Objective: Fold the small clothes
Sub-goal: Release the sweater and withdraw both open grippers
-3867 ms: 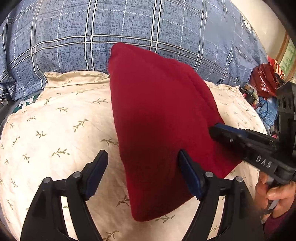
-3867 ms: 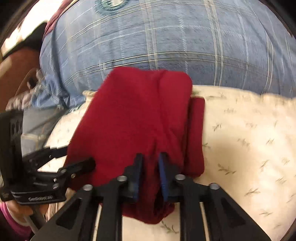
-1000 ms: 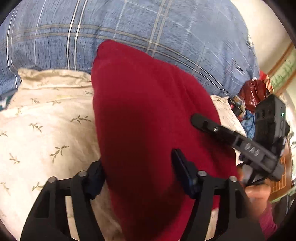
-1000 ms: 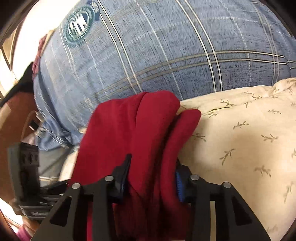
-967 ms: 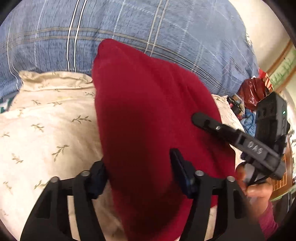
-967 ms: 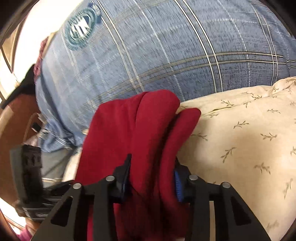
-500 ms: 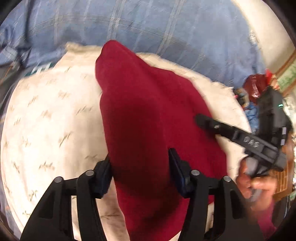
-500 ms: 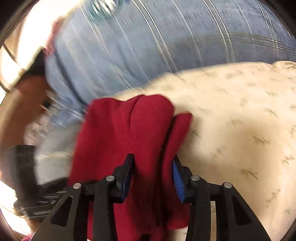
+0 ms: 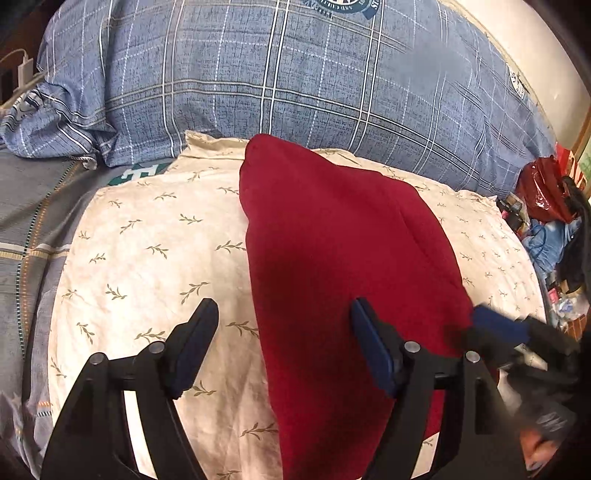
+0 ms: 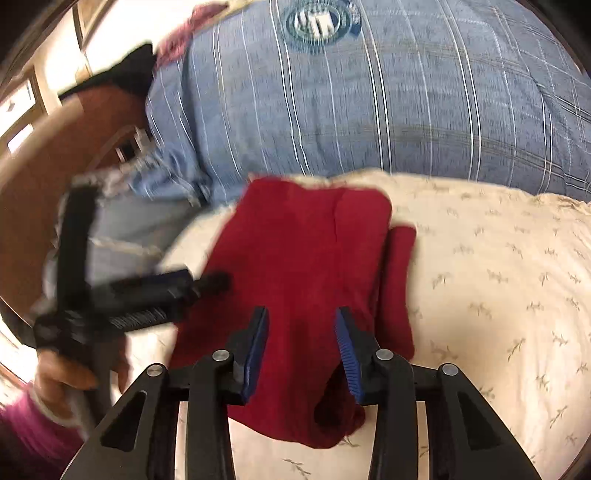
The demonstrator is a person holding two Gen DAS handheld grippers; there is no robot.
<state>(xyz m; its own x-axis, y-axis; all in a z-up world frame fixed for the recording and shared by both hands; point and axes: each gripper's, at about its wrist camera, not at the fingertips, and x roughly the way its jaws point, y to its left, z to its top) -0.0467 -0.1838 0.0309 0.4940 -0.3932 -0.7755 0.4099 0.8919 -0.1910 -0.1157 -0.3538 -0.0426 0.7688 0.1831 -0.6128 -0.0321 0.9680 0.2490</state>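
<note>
1. Your red garment (image 9: 343,266) lies folded on the cream pillow (image 9: 147,258). It is a long, soft, matte wedge, narrow at the far end near the blue plaid duvet (image 9: 295,85) and wider toward you.
2. From the right wrist view the garment (image 10: 306,258) shows a seam running down its top layer, and a second folded strip peeks out along its right edge.
3. Your left gripper (image 9: 284,343) is spread wide and holds nothing. Its left finger hangs over bare pillow, and its right finger is over the red cloth; you cannot tell whether it touches.
4. Your right gripper (image 10: 301,350) has its blue-padded fingers parted over the near end of the garment, with cloth showing between them; the pads do not pinch it.
5. The pillow is cream cotton, lightly wrinkled, printed with small olive sprigs, and it bulges under the garment.
6. The duvet is puffy, blue with white and tan check lines, and carries a round crest (image 10: 317,24).
7. At the far right of the left wrist view a shiny red plastic bag (image 9: 543,188) sits among clutter; its contents are not visible.
</note>
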